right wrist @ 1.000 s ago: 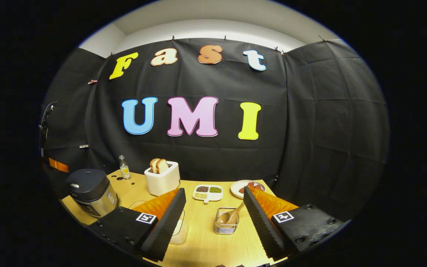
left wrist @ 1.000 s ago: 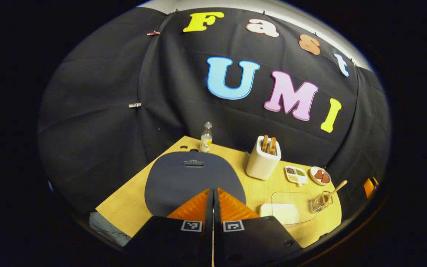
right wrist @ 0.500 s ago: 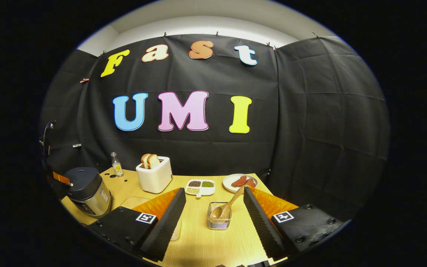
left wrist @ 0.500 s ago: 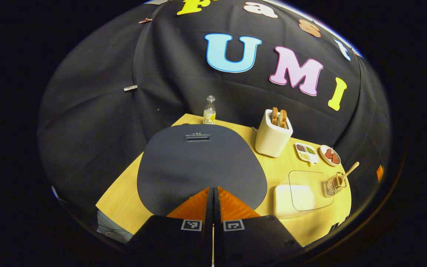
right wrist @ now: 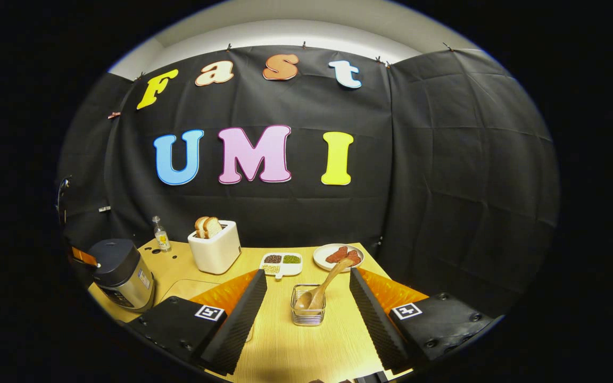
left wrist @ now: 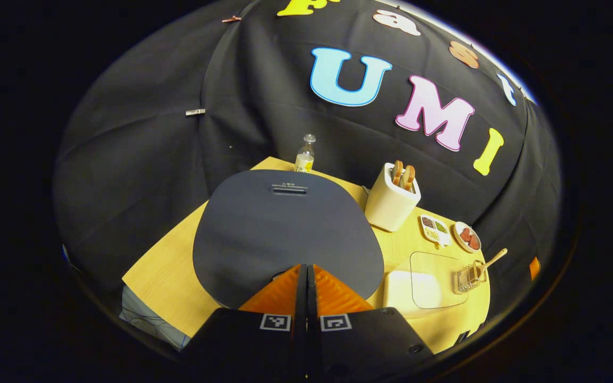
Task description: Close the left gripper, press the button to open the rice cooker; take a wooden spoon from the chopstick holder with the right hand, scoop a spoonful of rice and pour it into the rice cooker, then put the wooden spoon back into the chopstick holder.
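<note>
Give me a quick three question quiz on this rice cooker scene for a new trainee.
1. True or false: the rice cooker lid is closed.
2. The wooden spoon rests in: A) the toaster, B) the chopstick holder, C) the right gripper.
3. Fill in: the left gripper is ____, the right gripper is ____.

Key: 1 true; 2 B; 3 shut, open.
</note>
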Tool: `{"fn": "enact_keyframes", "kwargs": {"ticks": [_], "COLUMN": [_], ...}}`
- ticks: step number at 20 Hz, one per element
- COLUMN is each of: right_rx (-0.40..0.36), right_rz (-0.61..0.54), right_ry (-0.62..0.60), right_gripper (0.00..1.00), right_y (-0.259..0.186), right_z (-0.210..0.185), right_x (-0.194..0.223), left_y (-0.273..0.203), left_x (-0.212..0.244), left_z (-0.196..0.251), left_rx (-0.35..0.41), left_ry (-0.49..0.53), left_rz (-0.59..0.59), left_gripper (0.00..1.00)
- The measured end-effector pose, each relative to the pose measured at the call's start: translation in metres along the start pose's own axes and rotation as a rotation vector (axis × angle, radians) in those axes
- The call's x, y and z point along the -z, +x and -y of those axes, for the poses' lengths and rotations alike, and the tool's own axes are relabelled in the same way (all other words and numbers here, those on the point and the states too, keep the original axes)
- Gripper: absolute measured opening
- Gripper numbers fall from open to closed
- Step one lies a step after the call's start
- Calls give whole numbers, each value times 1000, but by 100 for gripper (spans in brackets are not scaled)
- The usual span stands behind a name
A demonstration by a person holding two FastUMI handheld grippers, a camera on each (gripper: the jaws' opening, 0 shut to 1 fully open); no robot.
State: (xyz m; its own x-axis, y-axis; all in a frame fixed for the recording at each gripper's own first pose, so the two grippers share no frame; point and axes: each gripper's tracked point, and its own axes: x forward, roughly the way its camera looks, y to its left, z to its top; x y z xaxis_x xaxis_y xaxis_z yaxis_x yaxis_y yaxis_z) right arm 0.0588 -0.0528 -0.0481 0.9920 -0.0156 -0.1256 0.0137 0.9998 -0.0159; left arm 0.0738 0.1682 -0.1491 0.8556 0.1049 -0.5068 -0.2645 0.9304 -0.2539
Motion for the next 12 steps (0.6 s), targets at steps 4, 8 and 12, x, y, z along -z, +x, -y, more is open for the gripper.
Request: {"fn": "enact_keyframes", "kwargs": {"ticks": [4, 8, 12], "right_rx": [-11, -20, -27], "right_rz": [-4, 8, 16], "right_ry": [-1, -1, 7], "right_gripper": [98, 98, 98], "right_y": [1, 7, 11], "right_z": [-2, -5, -8], "right_x": [-1, -7, -12], "left_y": [-8, -65, -111], "left_x": [-15, -101, -125], "left_z": [3, 20, 42], "left_rx": [-29, -76, -68], "left_ry": [66, 103, 127], "left_rz": [37, 339, 475], "left_gripper": [6, 6, 5]}}
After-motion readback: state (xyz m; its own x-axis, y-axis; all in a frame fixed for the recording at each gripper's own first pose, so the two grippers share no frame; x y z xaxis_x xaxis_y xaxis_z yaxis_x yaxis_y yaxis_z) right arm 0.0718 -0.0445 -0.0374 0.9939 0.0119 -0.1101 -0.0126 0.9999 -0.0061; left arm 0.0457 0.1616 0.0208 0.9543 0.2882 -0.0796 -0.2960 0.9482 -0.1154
